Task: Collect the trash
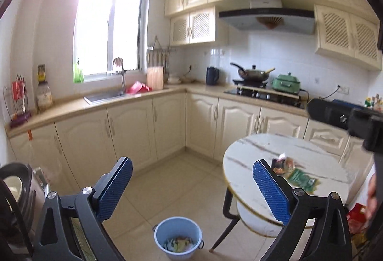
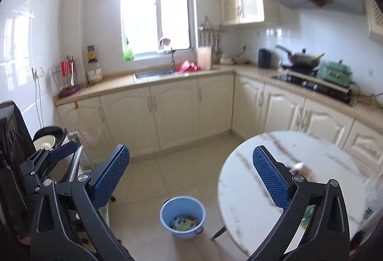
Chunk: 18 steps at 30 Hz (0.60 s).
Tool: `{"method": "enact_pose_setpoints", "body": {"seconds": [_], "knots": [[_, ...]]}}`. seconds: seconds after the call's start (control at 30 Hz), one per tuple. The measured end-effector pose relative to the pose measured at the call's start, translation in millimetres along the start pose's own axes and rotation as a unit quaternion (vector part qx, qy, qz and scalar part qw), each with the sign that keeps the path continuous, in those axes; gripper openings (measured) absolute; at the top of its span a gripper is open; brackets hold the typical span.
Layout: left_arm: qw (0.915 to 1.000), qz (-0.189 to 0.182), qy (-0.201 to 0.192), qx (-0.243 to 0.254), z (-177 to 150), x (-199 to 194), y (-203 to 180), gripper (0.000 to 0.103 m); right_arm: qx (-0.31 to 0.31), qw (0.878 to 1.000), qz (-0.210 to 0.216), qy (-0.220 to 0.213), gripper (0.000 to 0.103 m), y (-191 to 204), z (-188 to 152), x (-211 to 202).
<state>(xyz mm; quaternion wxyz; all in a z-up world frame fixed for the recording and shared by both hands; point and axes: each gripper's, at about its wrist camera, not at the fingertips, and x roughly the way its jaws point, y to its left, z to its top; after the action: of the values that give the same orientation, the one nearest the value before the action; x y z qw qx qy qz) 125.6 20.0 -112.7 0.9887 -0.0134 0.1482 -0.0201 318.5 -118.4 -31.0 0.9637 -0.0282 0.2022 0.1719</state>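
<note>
A light blue bucket (image 1: 177, 237) (image 2: 183, 216) stands on the tiled floor with several wrappers inside. To its right is a round marble table (image 1: 258, 146) (image 2: 241, 189). On the table lie a crumpled wrapper (image 1: 282, 164) (image 2: 299, 168) and a green packet (image 1: 302, 179). My left gripper (image 1: 192, 162) is open and holds nothing; it hangs above the bucket and left of the table. My right gripper (image 2: 191, 149) is also open and bare, high over the floor, with its right finger in front of the table's litter.
An L-shaped counter with a sink (image 1: 105, 95) and a stove with a wok (image 1: 253, 74) runs along the far walls. A rice cooker (image 1: 16, 189) stands at the near left. Black table legs (image 1: 227, 222) slant beside the bucket. Red packaging (image 1: 356, 215) lies low at the right.
</note>
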Motion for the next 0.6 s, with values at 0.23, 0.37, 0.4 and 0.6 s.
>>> {"method": "enact_pose_setpoints", "body": {"seconds": [0.23, 0.37, 0.4, 0.6], "knots": [[0.9974, -0.008, -0.071, 0.012, -13.4, -82.4, -29.8, 0.102, -0.011, 0.996, -0.067, -0.058, 0.103, -40.2, 38.1, -97.9], [0.9954, -0.013, -0.094, 0.012, -38.4, -101.1, -32.6, 0.102, -0.007, 0.993, -0.096, -0.073, 0.103, -60.7, 37.1, -132.1], [0.9953, -0.013, -0.095, 0.014, -44.5, -101.6, -35.3, 0.102, -0.005, 0.992, -0.102, -0.075, 0.103, -65.0, 35.5, -138.7], [0.9951, -0.02, -0.092, 0.028, -64.3, -103.7, -48.3, 0.102, 0.006, 0.99, -0.122, -0.075, 0.103, -86.7, 18.7, -150.1]]}}
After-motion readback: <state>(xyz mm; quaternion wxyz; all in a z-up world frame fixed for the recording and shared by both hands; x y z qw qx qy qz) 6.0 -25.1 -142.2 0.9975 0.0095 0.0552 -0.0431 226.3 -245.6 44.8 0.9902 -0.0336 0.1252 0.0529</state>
